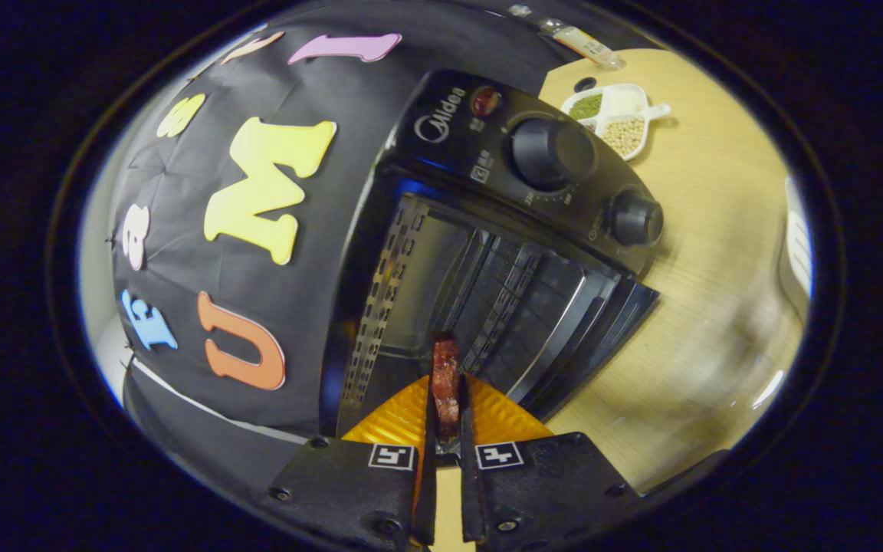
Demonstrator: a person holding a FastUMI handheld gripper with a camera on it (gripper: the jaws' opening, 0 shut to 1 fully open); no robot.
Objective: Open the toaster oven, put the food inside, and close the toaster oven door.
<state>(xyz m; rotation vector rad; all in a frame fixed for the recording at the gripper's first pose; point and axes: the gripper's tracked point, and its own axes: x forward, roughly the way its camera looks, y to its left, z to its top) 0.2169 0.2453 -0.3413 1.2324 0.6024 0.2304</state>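
The black toaster oven (487, 230) stands on the wooden table with its door (587, 337) swung down and open, showing the dark cavity and the perforated side wall. My gripper (446, 399) is shut on a thin reddish-brown strip of food (445, 376), which stands upright between the fingers. The strip's top reaches just in front of the oven's opening. The view is tilted, so the oven appears rolled to one side. Two round knobs (549, 153) sit on the control panel beside the opening.
A white divided dish (616, 119) with green and beige grains sits on the table (717, 230) beyond the oven. A pale tube-like thing (587, 42) lies behind it. A white object (794, 253) sits at the table's far side. The black cloth wall stands behind the oven.
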